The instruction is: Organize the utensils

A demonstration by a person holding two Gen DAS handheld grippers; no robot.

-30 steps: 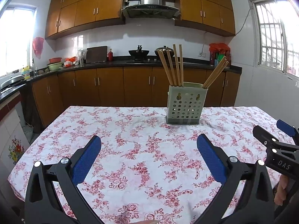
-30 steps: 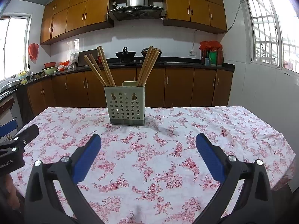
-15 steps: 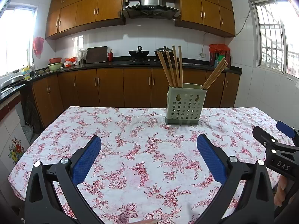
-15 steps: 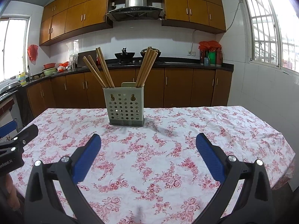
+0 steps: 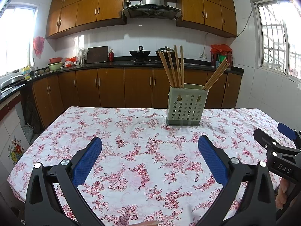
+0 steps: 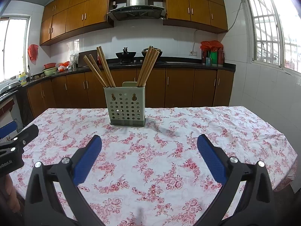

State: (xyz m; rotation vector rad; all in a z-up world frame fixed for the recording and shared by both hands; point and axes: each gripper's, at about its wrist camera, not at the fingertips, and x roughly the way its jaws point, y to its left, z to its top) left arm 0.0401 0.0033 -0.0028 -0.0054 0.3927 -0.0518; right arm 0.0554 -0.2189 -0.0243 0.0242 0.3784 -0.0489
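Observation:
A pale green perforated utensil holder (image 5: 185, 106) (image 6: 125, 107) stands upright at the far side of the table. Several wooden chopsticks (image 5: 174, 66) (image 6: 102, 67) lean out of its left compartment and several more (image 5: 217, 75) (image 6: 148, 66) out of its right one. My left gripper (image 5: 149, 150) is open and empty above the tablecloth, well short of the holder. My right gripper (image 6: 149, 148) is open and empty, also short of the holder. Each gripper shows at the edge of the other's view, the right one (image 5: 278, 150) and the left one (image 6: 13, 143).
A floral tablecloth (image 5: 141, 160) (image 6: 207, 131) covers the table. Brown kitchen cabinets (image 5: 112, 88) and a dark counter with woks and bottles run behind it. A tiled wall with a window (image 6: 270, 28) stands at the right.
Both views have drawn back and risen slightly, so the holder looks a little farther off. Both grippers stay open and empty.

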